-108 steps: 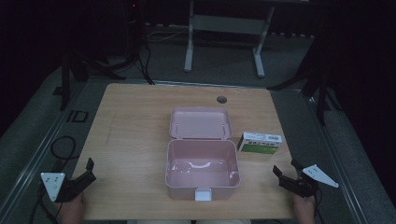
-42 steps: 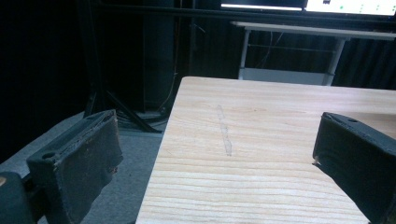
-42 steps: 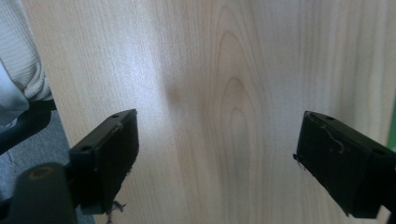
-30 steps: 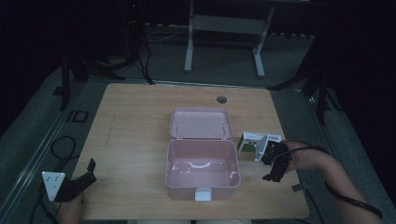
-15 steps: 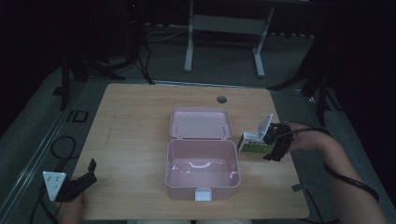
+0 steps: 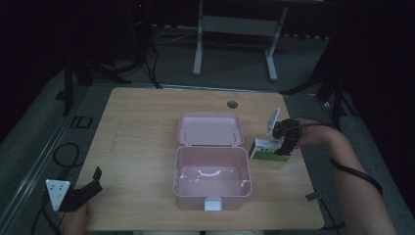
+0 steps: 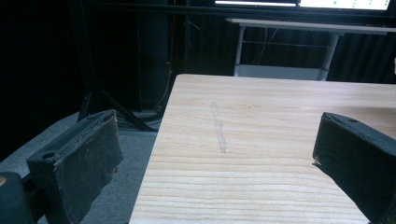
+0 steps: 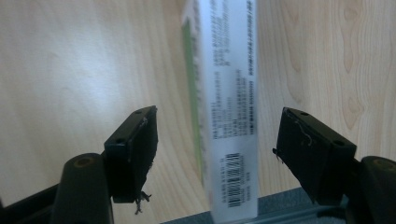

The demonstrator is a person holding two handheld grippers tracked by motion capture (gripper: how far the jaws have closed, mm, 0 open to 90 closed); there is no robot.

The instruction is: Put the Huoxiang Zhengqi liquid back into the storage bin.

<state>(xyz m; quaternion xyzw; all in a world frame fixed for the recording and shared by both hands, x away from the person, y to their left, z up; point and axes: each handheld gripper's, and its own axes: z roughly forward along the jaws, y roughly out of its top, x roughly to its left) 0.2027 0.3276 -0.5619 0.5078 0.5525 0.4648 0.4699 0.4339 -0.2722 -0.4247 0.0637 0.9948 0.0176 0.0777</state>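
Green-white box (image 8: 227, 116) sits lengthwise between right gripper (image 8: 217, 140) jaws, spread wide, not touching; left gripper (image 7: 219, 158) far off, also agape.

The high view is dimly lit: the desk (image 6: 147, 147) is seen as the one moderately bright area, while the room toward twelve, three and nine o'clock is lost in near black. Soft, short shadows are cast, and a faint sheen is seen inside the pink box (image 6: 210, 171). Detail is grainy and low in contrast.

In the left gripper view the wood is evenly and more brightly lit; a bright strip is seen at twelve to one o'clock, and the near jaws are slightly soft.

In the right gripper view the carton (image 8: 229, 107) is blurred, its print smeared, and the wood is brightly lit.
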